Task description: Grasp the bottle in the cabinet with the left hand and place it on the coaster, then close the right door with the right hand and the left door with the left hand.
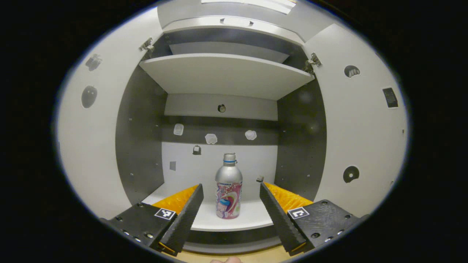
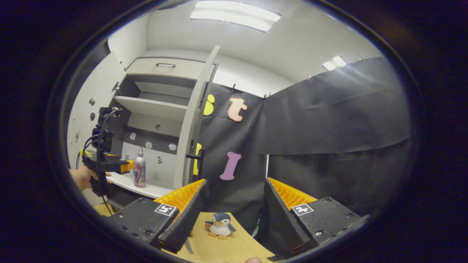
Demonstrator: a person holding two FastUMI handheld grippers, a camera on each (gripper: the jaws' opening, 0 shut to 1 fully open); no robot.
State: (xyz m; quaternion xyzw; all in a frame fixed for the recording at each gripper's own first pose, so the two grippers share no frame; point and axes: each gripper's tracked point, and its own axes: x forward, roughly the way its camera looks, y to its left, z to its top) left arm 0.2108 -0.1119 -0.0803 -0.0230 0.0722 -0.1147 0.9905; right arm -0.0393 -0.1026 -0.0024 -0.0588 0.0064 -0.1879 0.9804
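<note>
A: Where's the bottle (image 1: 229,186)?

B: Upright on the cabinet's lower shelf (image 1: 234,219), straight ahead of the left claw (image 1: 230,191) and between its two fingers as the left gripper view has it. The fingers stand wide apart, clear of the bottle on both sides.

A: Doors?

B: Both swung open: left door (image 1: 91,146) to the claw's left, right door (image 1: 362,138) to its right. An upper shelf (image 1: 226,73) sits above the bottle.

A: And the right claw (image 2: 234,204)?

B: Fingers spread, holding nothing, over a tan table (image 2: 226,248). A toy penguin (image 2: 220,225) stands on the table just ahead, between the fingers. Far off to this claw's left, the right gripper view shows the left claw in a hand (image 2: 82,177), its tip just short of the bottle. The right door stands edge-on, ahead and left of the right claw.
</note>
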